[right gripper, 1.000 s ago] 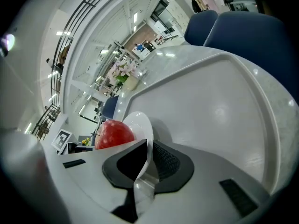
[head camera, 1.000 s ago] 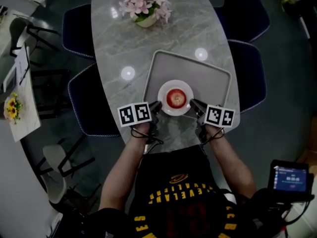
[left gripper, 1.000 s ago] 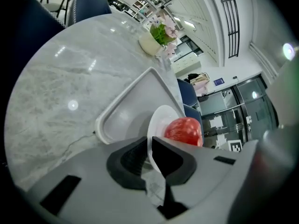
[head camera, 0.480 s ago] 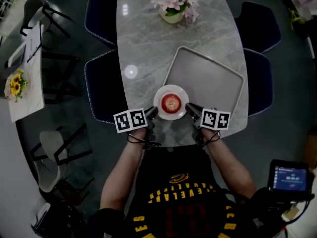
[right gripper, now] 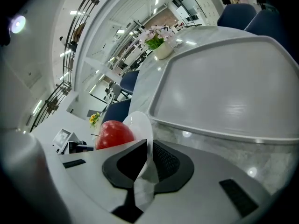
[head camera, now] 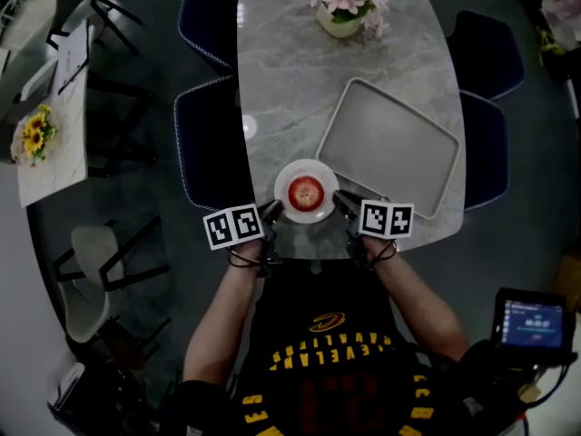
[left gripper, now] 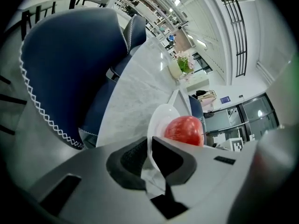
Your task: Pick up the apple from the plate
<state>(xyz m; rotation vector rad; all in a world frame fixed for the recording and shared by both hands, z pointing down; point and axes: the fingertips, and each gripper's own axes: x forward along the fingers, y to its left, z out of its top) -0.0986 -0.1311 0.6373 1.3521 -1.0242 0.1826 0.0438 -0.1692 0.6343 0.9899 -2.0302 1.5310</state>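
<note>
Pinching the plate [head camera: 307, 165] rim from both sides: left gripper [head camera: 270, 211] at its lower-left edge, right gripper [head camera: 339, 202] at its lower-right, thin white rim nipped in each pair of jaws. Middle of the plate, centre frame, between the grippers and about equally near both: apple [head camera: 307, 190], red, round, glossy, not gripped. Just off the lower-left corner of the tray [head camera: 388, 145], by the near edge of the table [head camera: 290, 80].

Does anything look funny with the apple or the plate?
Nothing is spilled or broken. Oddly, the left tongs and right tongs each pinch the rim of the plate, not the apple, which sits in its middle.
</note>
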